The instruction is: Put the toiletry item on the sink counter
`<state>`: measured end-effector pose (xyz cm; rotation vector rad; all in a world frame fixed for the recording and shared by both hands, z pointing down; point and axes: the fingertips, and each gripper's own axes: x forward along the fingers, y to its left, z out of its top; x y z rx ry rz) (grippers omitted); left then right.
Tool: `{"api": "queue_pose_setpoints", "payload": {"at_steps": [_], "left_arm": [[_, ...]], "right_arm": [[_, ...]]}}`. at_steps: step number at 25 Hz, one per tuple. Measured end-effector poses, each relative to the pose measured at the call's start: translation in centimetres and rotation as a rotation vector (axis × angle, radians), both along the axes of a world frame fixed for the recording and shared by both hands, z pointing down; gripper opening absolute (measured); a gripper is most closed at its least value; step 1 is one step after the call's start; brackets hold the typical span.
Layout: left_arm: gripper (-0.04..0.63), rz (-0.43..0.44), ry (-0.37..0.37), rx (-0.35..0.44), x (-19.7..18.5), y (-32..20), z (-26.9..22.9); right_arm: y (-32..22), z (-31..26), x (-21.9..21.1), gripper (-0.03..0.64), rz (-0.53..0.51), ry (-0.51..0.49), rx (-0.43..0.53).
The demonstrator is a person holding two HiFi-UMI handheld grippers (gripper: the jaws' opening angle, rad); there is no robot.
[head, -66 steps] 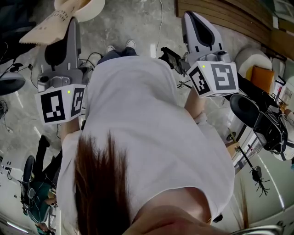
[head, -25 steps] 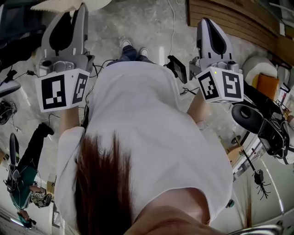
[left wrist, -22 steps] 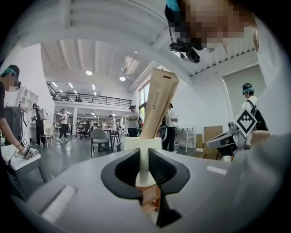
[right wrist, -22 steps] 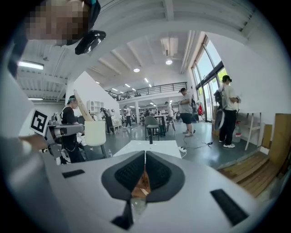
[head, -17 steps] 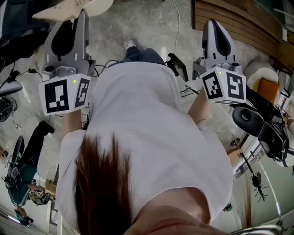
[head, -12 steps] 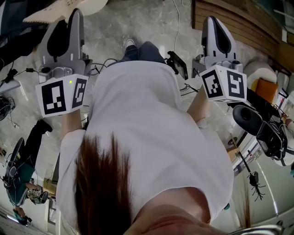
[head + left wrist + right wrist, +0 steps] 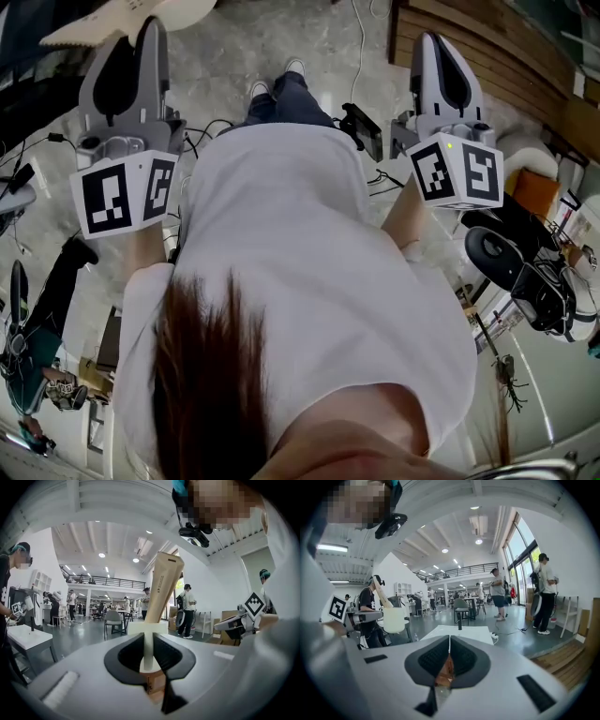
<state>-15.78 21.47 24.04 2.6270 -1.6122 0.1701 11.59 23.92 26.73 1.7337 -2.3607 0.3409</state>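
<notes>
Toward upper left, the left gripper (image 7: 150, 28) has edged up-frame, clamping a tan, white-capped squeeze tube (image 7: 94, 23). Levelled forward, the right gripper (image 7: 433, 42) is clenched empty.

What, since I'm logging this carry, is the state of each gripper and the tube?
Left gripper: jaws shut on the tube's white end.
Tube: held, standing up out of the jaws, leaning a little to the right.
Right gripper: jaws shut, nothing between them.
</notes>
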Motion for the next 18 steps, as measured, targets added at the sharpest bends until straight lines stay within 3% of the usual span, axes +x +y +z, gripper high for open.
{"api": "queue_pose_setpoints", "payload": {"at_steps": [18], "left_arm": [[0.052, -0.072, 0.002, 0.050, 6.7, -4.8, -0.7]], "right_arm": [[-6.0, 0.3, 7.2, 0.011, -0.058, -0.001, 0.018]]}}
